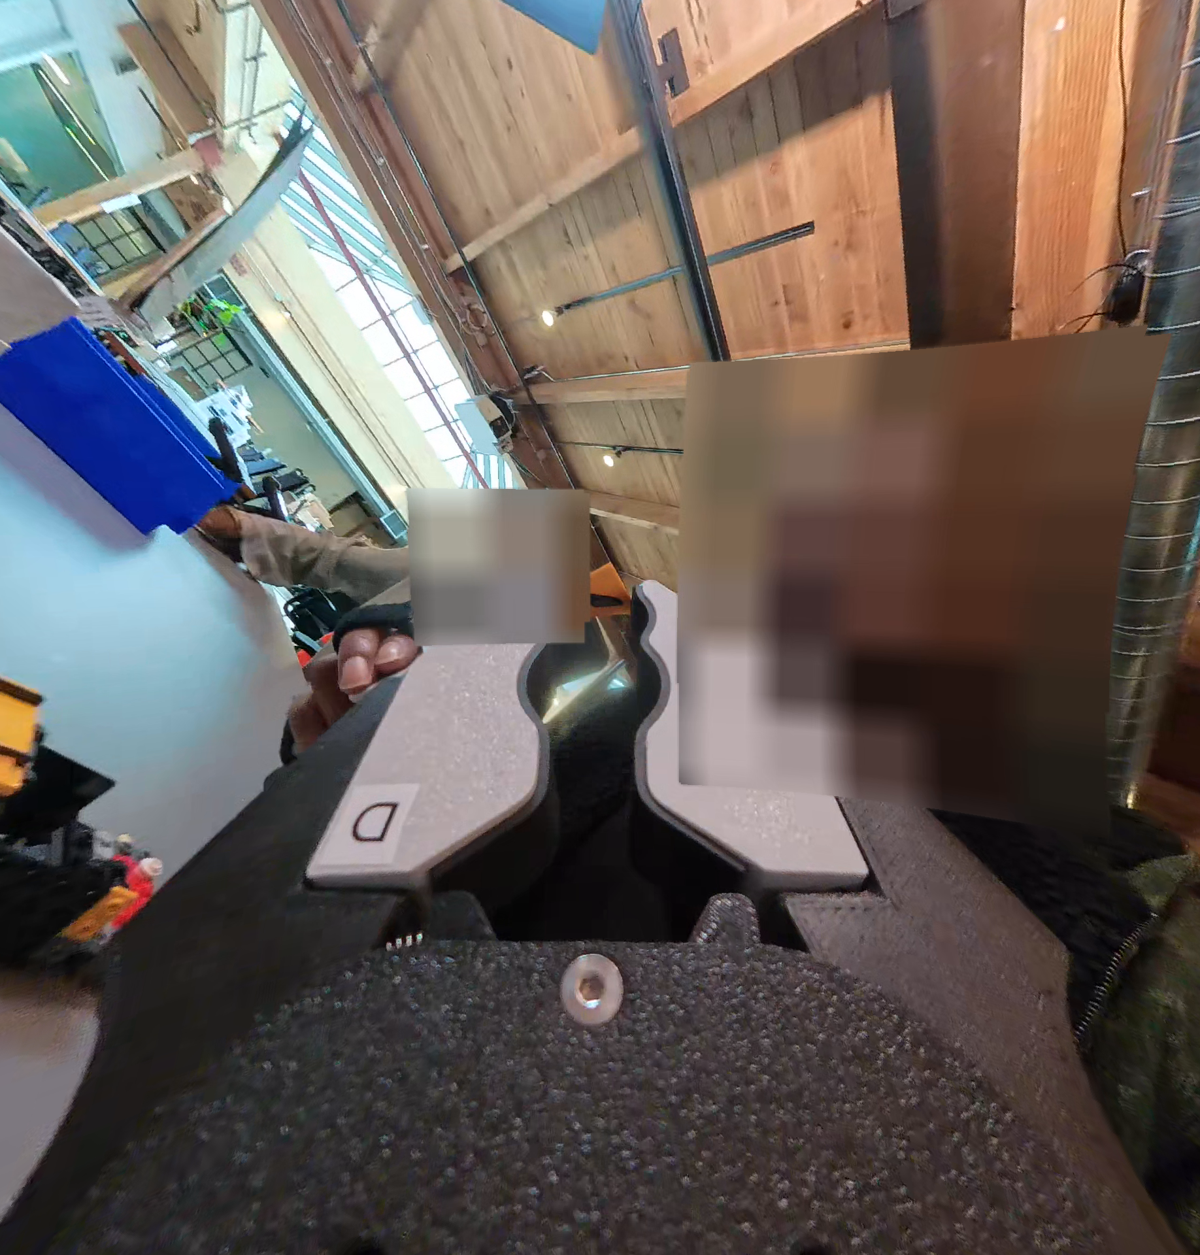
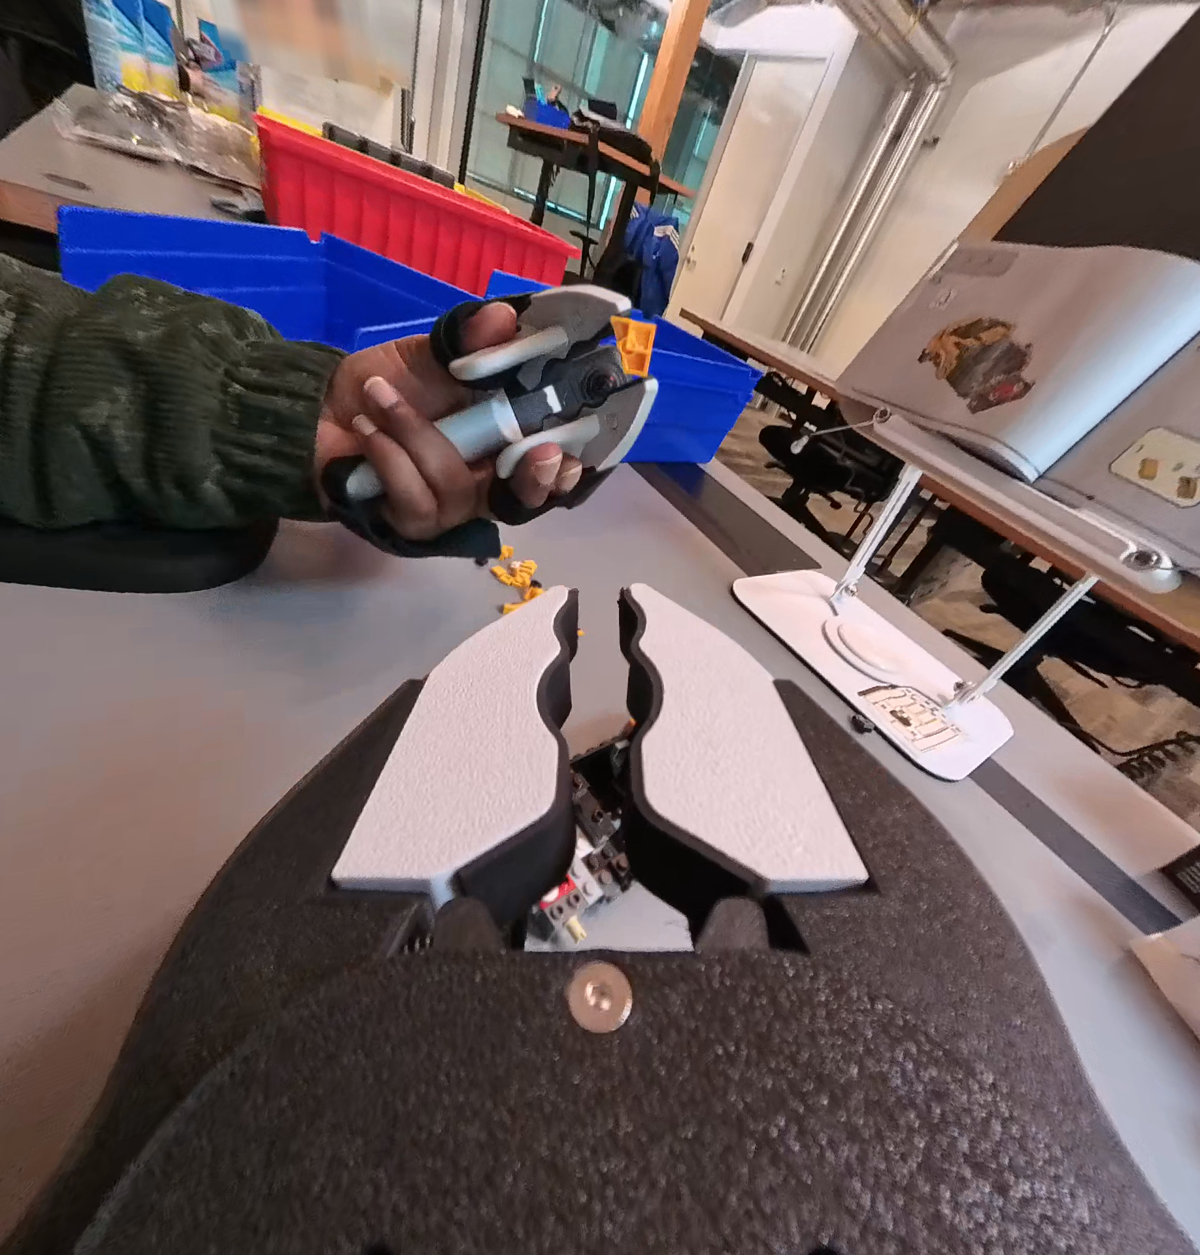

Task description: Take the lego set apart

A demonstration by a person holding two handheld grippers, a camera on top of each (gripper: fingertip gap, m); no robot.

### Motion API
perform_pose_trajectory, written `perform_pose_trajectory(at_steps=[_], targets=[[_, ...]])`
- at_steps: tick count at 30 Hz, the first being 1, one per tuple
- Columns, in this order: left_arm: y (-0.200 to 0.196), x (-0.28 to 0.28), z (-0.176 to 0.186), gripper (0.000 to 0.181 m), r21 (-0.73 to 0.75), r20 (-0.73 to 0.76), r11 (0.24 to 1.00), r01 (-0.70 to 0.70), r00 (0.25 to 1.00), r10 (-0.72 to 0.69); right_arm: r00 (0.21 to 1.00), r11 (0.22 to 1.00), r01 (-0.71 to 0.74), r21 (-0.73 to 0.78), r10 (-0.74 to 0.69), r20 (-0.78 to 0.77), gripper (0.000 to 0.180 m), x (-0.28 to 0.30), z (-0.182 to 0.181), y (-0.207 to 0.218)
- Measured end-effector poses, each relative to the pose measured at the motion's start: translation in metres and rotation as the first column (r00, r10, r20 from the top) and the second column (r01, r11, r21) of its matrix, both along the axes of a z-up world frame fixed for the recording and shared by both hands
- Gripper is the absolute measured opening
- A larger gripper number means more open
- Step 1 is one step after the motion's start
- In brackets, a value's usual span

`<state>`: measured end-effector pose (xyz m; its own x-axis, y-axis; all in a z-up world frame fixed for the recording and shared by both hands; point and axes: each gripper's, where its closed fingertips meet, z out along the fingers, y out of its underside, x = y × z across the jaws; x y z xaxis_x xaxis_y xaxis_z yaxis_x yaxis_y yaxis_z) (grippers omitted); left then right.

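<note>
Left wrist view: the left gripper (image 1: 587, 652) tilts toward a wooden ceiling (image 1: 753, 204), its jaws pinching an orange piece (image 1: 607, 587); the lego set (image 1: 34, 815) lies at the left edge. Right wrist view: the right gripper (image 2: 597, 604) clamps the dark lego set (image 2: 594, 849) on the grey table (image 2: 176, 679), with loose orange bits (image 2: 516, 577) nearby. The piece appears freshly pulled off; dropping it, perhaps in the blue bins (image 2: 278, 271), seems next.

Grey table (image 2: 176, 679) underfoot of scene. Wooden plank ceiling (image 1: 753, 170) overhead, spotlights (image 1: 547, 316) lit. Corrugated metal duct (image 1: 1195, 339) at 3 o'clock. Glass partition (image 2: 570, 81) at 12 o'clock, wooden post (image 2: 672, 68) beside it. Patterned carpet (image 2: 1093, 713) below right.
</note>
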<state>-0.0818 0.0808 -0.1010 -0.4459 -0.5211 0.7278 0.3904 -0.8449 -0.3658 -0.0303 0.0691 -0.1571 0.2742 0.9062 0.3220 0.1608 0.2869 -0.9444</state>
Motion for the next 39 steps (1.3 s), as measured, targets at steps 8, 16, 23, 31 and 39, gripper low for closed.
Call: perform_pose_trajectory(at_steps=[8,16,23,31,39], targets=[[-0.006,0.006,0.002,0.019,-0.001,0.037,0.999,0.038,0.999,-0.037,1.000,1.000,-0.003,0.011,0.003,0.007,0.012,-0.003,0.000,-0.001],[0.026,-0.035,-0.077,0.019,0.286,-0.724,0.935,-0.208,0.593,0.353,0.990,0.990,0.135,-0.029,-0.134,0.050,0.011,0.007,-0.009,0.027],[0.020,-0.115,-0.103,0.019,0.614,-0.788,0.773,-0.163,-0.189,0.586,0.983,0.974,0.184,-0.130,-0.183,0.026,0.010,0.019,-0.012,0.046],[-0.065,-0.252,-0.046,0.020,0.795,-0.448,0.583,-0.168,-0.811,0.376,0.982,0.968,0.190,-0.165,-0.189,0.025,0.009,0.023,-0.014,0.048],[-0.121,-0.317,-0.121,0.054,0.582,-0.698,0.638,-0.504,-0.712,0.074,0.982,0.968,0.188,-0.164,-0.186,0.031,0.007,0.024,-0.013,0.043]])
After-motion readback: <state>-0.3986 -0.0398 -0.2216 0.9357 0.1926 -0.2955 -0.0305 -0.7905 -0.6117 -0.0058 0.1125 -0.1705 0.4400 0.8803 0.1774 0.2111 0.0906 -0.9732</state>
